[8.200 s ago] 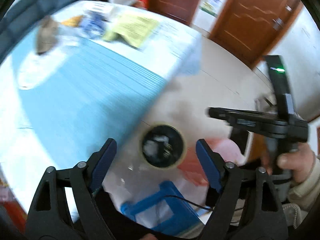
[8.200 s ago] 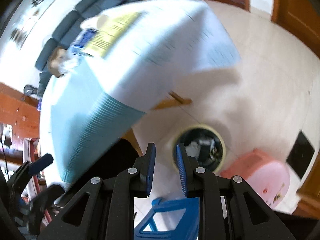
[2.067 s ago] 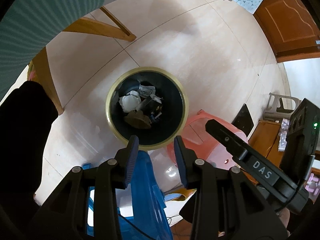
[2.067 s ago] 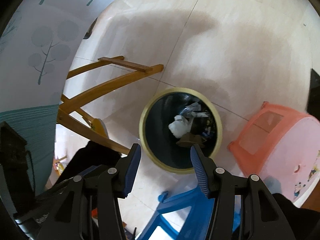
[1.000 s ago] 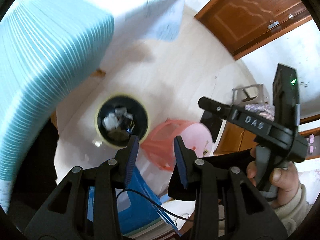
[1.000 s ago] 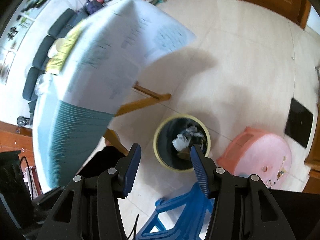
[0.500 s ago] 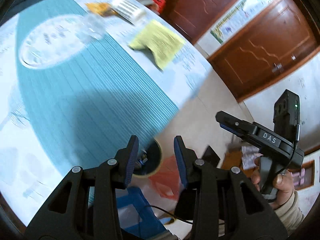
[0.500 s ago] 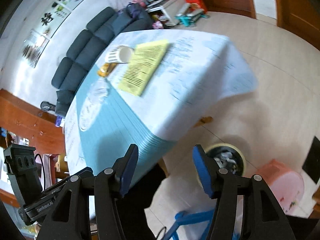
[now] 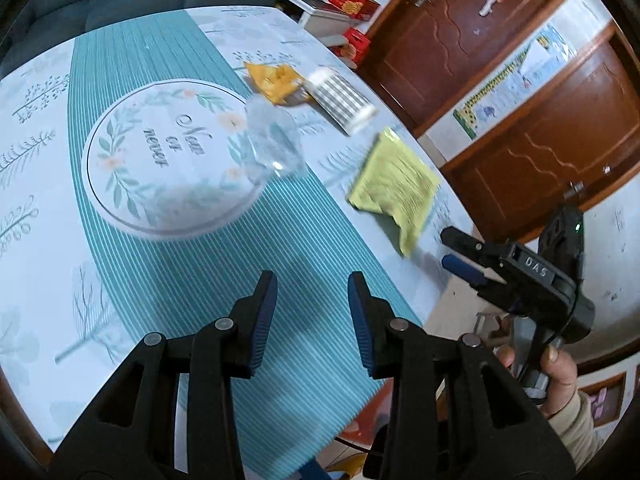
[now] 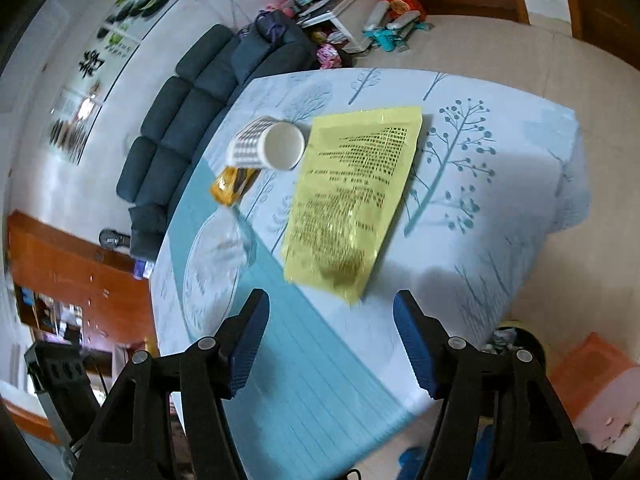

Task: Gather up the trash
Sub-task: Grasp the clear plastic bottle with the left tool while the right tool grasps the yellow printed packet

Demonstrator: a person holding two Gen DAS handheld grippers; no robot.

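Trash lies on the teal-and-white tablecloth [image 9: 168, 264]: a flat yellow bag [image 9: 394, 188] [image 10: 356, 200], a striped paper cup [image 9: 340, 98] [image 10: 268, 146] on its side, an orange wrapper [image 9: 276, 80] [image 10: 232, 184] and crumpled clear plastic [image 9: 272, 144] [image 10: 224, 248]. My left gripper [image 9: 310, 280] hovers above the cloth, short of the plastic, open a little with nothing between its fingers. My right gripper [image 10: 330, 308] [image 9: 456, 248] hangs just before the yellow bag's near corner, its jaws opening wide and empty.
A black bin with a yellow rim [image 10: 516, 338] stands on the floor past the table's right corner, beside a pink stool [image 10: 592, 392]. A dark sofa [image 10: 192, 112] lines the table's far side. Wooden doors [image 9: 520, 128] are at the right. A person's hand [image 9: 556, 364] holds the right gripper.
Both views have swung up from the bin on the floor to the table top. The right jaws have spread wider; the left jaws keep the same gap.
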